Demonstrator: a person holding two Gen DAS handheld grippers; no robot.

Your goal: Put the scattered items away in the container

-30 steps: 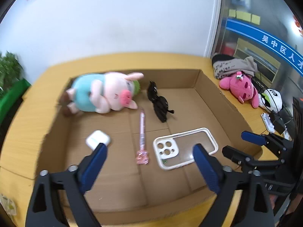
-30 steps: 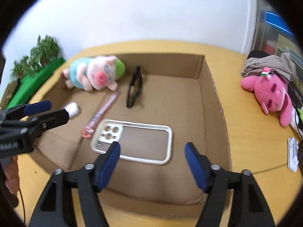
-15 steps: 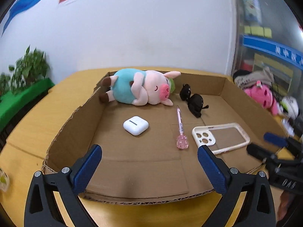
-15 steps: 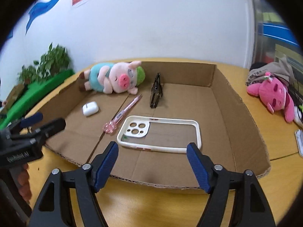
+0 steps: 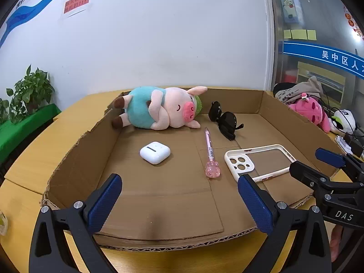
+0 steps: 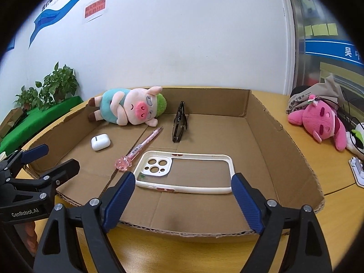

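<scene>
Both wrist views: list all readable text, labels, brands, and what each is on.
"DAS" — on the right gripper body, left wrist view.
"GenRobot.AI" — on the left gripper body, right wrist view.
"吴中区人" — white characters on the blue band at right, cut off by the frame edge.
Red wall notice: characters too blurred to read.
Blue wall stripe: lettering too blurred to read.
Grey bag: print too small to read.
Pink pen: barcode label, unreadable.

A potted plant (image 6: 56, 84) is seen at the left by the wall. A red notice (image 6: 95, 8) is fixed above it, and yellow sticky notes (image 5: 299, 34) are stuck on the glass.
</scene>
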